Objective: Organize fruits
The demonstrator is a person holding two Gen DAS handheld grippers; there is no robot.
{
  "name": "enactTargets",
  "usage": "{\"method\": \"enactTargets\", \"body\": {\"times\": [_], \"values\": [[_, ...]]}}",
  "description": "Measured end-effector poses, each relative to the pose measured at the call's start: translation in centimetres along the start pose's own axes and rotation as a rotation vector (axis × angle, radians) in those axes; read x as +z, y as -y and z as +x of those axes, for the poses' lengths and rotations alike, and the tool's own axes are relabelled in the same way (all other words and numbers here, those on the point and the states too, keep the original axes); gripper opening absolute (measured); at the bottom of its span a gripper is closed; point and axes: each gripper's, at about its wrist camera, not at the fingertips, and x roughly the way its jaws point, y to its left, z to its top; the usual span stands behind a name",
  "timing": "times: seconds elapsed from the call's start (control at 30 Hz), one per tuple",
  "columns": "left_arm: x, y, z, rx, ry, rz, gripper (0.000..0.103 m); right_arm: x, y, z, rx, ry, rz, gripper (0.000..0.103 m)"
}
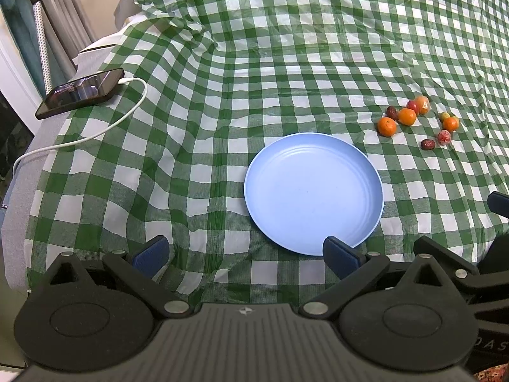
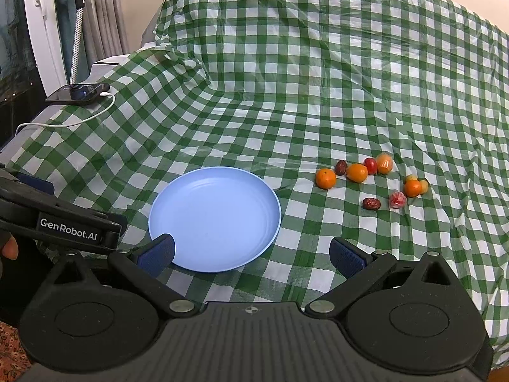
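An empty light-blue plate (image 1: 313,191) (image 2: 214,219) lies on the green-and-white checked cloth. To its right, several small fruits are scattered: an orange (image 1: 386,126) (image 2: 325,178), a second orange (image 1: 407,116) (image 2: 357,172), a third (image 1: 450,124) (image 2: 412,188), two dark red dates (image 1: 427,144) (image 2: 371,203), and small red and yellow fruits, some in clear wrap (image 2: 397,199). My left gripper (image 1: 246,253) stands open at the plate's near-left rim, holding nothing. My right gripper (image 2: 253,254) is open over the plate's near-right edge, empty too.
A black phone (image 1: 81,93) (image 2: 78,93) with a white charging cable (image 1: 105,129) lies at the far left corner of the cloth. The cloth rises in a wrinkled slope behind. A hand holds the left gripper's body (image 2: 57,219) at the left of the right wrist view.
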Motion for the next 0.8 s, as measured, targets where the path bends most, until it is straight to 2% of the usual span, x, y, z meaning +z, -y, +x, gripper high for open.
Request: {"method": "enactTargets", "body": {"times": [0.8], "values": [[-0.18,0.14,0.24,-0.001,-0.009,0.003,0.103,-0.21,-0.11,0.15,0.003,-0.013,0.005,0.103]]}}
